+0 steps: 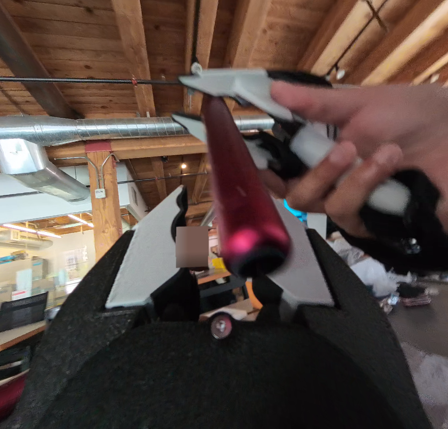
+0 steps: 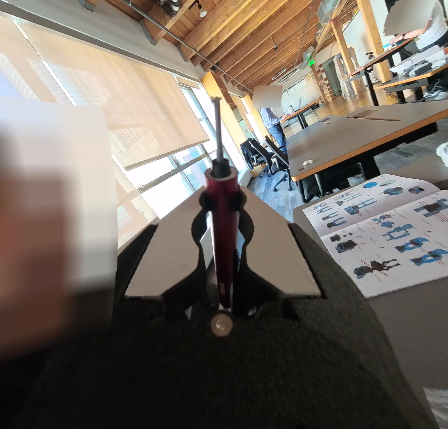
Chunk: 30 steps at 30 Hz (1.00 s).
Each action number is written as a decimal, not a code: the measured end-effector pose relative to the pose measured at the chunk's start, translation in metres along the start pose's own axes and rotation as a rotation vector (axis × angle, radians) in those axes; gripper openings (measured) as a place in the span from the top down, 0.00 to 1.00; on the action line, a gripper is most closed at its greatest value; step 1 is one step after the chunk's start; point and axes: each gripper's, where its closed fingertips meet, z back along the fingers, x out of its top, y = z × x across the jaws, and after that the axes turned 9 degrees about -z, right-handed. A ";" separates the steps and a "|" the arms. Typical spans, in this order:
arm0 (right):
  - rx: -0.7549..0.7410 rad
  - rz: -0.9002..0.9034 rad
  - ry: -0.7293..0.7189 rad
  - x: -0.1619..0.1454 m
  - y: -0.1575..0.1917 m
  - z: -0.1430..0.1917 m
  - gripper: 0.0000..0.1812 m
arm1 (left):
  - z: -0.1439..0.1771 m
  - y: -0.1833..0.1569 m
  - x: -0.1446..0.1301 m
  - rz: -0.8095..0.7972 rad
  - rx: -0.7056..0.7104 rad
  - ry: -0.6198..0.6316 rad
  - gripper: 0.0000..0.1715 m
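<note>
A dark red screwdriver (image 2: 221, 226) with a thin metal shaft (image 2: 216, 126) sticks out forward and upward from my right gripper (image 2: 221, 199), which is shut on its handle. In the left wrist view the same red handle (image 1: 242, 223) runs from the right gripper (image 1: 194, 102), held by a hand (image 1: 363, 138), down between my left gripper's fingers. My left gripper (image 1: 228, 199) is open. The handle's butt end (image 1: 259, 257) lies close against its right finger (image 1: 305, 272); the left finger (image 1: 155, 247) stands well apart from it. This view is blurred.
An open booklet (image 2: 388, 235) with blue pictures lies on a grey table (image 2: 400, 344) at the right. Long desks (image 2: 351, 136), office chairs (image 2: 274, 160) and standing people are farther back. Overhead are wooden beams and a metal duct (image 1: 97, 129). Tip to tip, the grippers are about 7 cm apart.
</note>
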 end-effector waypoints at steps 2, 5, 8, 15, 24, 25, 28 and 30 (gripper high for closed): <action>-0.007 0.002 -0.013 -0.001 -0.001 0.010 0.90 | -0.003 -0.005 0.003 0.022 -0.032 0.001 0.68; -0.065 0.031 -0.031 0.000 -0.007 0.028 0.90 | -0.003 -0.008 0.005 -0.002 -0.028 -0.030 0.70; -0.080 0.039 -0.080 0.004 -0.011 0.047 0.90 | -0.008 -0.014 0.005 0.024 -0.057 -0.023 0.72; -0.130 0.055 -0.154 0.018 -0.014 0.068 0.90 | -0.019 -0.043 -0.012 0.167 -0.051 0.064 0.70; -0.245 0.097 -0.052 0.002 -0.025 0.080 0.90 | -0.008 -0.052 0.006 0.312 -0.013 -0.068 0.77; -0.268 0.090 -0.035 -0.003 -0.031 0.083 0.89 | -0.008 -0.053 0.010 0.315 -0.028 -0.083 0.79; -0.194 0.044 -0.069 -0.008 -0.032 0.089 0.90 | -0.006 -0.056 0.016 0.289 -0.073 -0.096 0.80; -0.142 -0.002 -0.094 -0.009 -0.033 0.095 0.90 | -0.006 -0.060 0.016 0.282 -0.104 -0.083 0.81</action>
